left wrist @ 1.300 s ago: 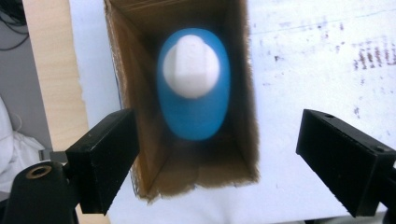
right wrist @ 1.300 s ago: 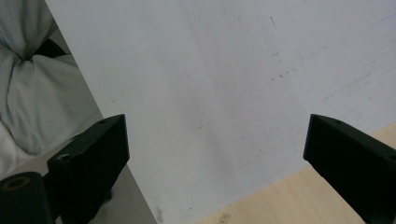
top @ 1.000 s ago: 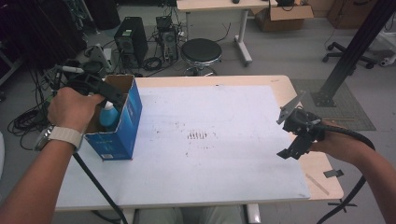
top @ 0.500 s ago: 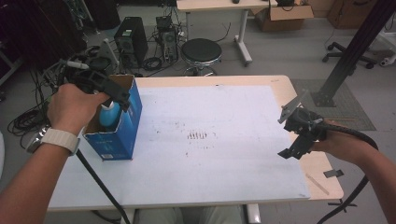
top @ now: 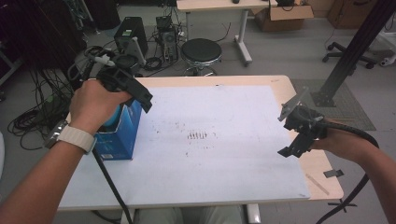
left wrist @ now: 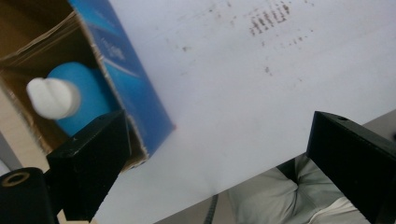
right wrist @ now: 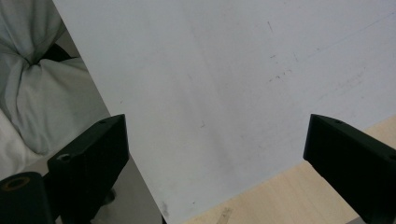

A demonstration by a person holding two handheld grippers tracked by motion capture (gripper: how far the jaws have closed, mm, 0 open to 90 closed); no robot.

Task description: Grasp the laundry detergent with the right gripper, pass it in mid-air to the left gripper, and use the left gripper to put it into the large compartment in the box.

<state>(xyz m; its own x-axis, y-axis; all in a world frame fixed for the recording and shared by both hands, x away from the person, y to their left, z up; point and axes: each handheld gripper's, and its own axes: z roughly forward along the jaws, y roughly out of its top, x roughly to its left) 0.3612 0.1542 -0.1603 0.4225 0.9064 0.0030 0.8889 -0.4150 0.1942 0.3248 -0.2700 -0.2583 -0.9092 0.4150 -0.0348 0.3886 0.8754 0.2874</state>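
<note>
With both tongs released, the left tongs (top: 140, 95) hang over the box (top: 119, 135), so reaching for the bottle (left wrist: 74, 100) means dipping down, while the right tongs (top: 292, 140) idle above the counter (top: 233, 186).

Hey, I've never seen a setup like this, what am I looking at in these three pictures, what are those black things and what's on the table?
There is no robot here. A person holds a pair of hand tongs in each hand. The high view looks down on the table from above: the left tongs hang over a blue box, and the right tongs hover near the table's right edge. The other two pictures come from small cameras riding on the tongs, so the black blocks at the bottom are each tool's own jaws. Both pairs stand wide open and hold nothing. In the left gripper view you look into the open box, where a blue bottle with a white cap stands. A white sheet with a few dark marks covers most of the table.
</note>
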